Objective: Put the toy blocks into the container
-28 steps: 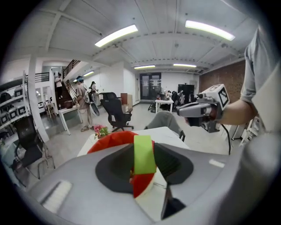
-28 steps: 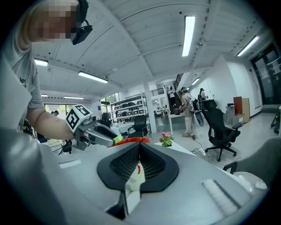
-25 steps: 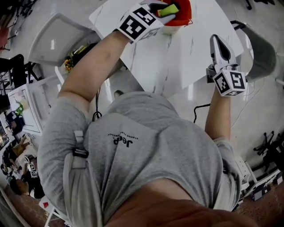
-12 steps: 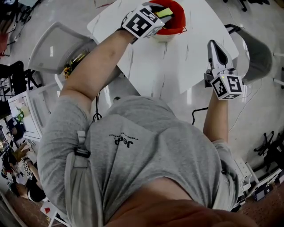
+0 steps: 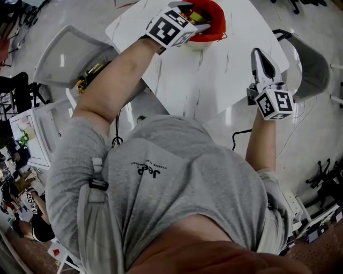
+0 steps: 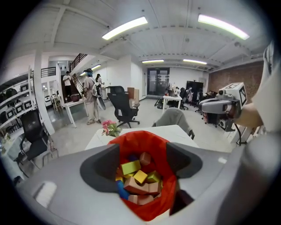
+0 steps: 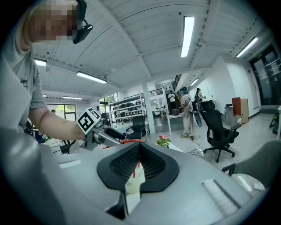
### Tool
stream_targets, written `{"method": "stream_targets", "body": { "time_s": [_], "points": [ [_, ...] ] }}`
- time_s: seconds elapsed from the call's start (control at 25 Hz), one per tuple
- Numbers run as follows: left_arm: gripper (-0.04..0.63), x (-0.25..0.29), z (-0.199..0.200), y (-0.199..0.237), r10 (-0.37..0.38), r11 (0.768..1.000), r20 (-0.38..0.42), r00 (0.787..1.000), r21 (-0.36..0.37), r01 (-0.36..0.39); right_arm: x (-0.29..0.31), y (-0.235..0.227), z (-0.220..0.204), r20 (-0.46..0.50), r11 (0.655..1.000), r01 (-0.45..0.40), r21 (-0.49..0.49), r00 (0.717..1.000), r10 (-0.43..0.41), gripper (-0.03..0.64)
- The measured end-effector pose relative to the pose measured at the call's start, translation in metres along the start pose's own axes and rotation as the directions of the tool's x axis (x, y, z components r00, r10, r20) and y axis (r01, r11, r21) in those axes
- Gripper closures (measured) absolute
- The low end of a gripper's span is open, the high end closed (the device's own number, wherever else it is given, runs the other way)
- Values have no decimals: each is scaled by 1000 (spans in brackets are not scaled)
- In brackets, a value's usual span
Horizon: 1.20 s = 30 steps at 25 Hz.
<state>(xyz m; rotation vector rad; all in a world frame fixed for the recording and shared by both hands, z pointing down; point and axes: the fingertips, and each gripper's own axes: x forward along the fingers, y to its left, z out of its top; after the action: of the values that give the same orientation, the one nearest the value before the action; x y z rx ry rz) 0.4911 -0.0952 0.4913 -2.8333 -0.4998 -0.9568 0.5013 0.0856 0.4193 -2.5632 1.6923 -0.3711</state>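
A red container [image 5: 215, 25] stands at the far edge of the white table [image 5: 203, 75]. In the left gripper view its red wall [image 6: 163, 151] surrounds several toy blocks [image 6: 139, 181], among them a yellow-green block [image 6: 130, 167] on top. My left gripper [image 5: 194, 13] hangs right over the container's mouth. Its jaws have just been opening and stand wide apart [image 6: 140, 163], gripping nothing; the blocks lie below them. My right gripper [image 5: 258, 53] hovers over the table's right part, shut and empty, its pads meeting [image 7: 139, 147].
Grey chairs stand at the table's left [image 5: 69, 51] and right [image 5: 313, 64]. A small bunch of pink flowers [image 6: 109, 128] lies on the table behind the container. Office desks, chairs and people stand far off across the room.
The left gripper carried the yellow-green block over the container, then its jaws spread and the block dropped in among the others. The right gripper stayed put.
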Motion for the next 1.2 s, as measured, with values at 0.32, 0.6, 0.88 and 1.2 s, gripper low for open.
{"method": "stream_targets", "body": {
  "time_s": [0.32, 0.6, 0.88, 1.2],
  "points": [
    [248, -46, 17, -5, 19, 998, 115, 993, -57, -13, 9, 16, 17, 4, 999, -38, -26, 999, 39, 612],
    [481, -107, 19, 0, 96, 991, 249, 964, -114, -69, 23, 45, 30, 3, 995, -82, -59, 997, 83, 612],
    [538, -179, -2, 0, 164, 974, 344, 925, -206, -96, 39, 92, 42, -1, 985, -142, -94, 990, 143, 612],
    [538, -280, -40, 17, 283, 944, 377, 882, -274, -186, 64, 166, 62, -6, 966, -225, -127, 974, 226, 614]
  ]
}}
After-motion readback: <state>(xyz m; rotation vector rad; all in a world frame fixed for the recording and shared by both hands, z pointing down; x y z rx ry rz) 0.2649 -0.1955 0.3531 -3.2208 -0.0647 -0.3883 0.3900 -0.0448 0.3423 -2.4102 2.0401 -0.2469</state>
